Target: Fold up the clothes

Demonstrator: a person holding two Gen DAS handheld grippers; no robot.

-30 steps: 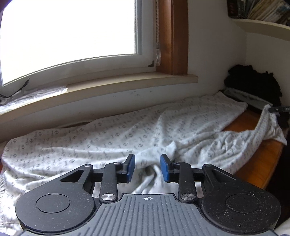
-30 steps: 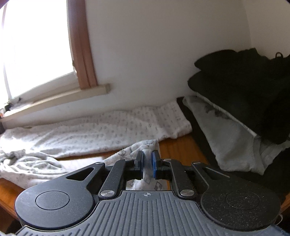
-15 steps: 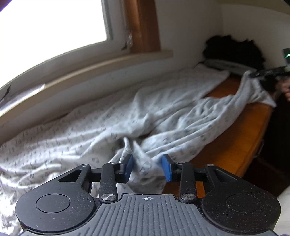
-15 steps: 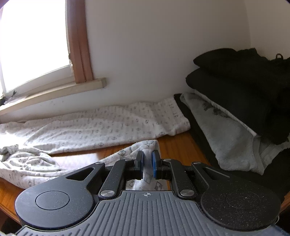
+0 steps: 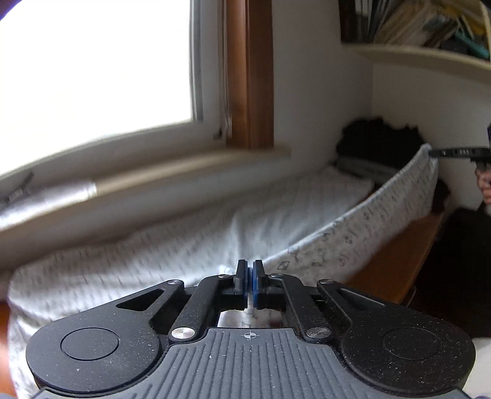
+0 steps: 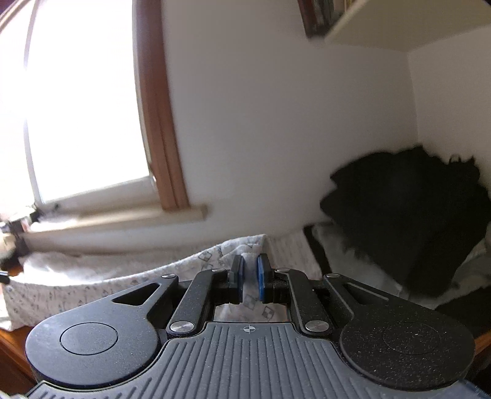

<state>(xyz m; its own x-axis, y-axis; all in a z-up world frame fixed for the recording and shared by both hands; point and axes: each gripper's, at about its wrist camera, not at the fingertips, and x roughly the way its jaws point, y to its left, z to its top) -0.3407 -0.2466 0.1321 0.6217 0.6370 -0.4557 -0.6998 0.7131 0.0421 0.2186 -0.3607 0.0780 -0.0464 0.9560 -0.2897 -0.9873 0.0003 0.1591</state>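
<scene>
Stretching between both grippers, the cloth (image 5: 353, 242) hangs taut over the tabletop (image 5: 396, 264) at right; the left gripper (image 5: 249, 276) has just closed on it, the right gripper (image 6: 251, 270) pinches its corner.

I am working in a home room: daylight is pouring through a wood-framed window (image 5: 92, 76), books are crowding a wall shelf (image 5: 429, 24), dark clothes (image 6: 408, 214) are lying heaped
</scene>
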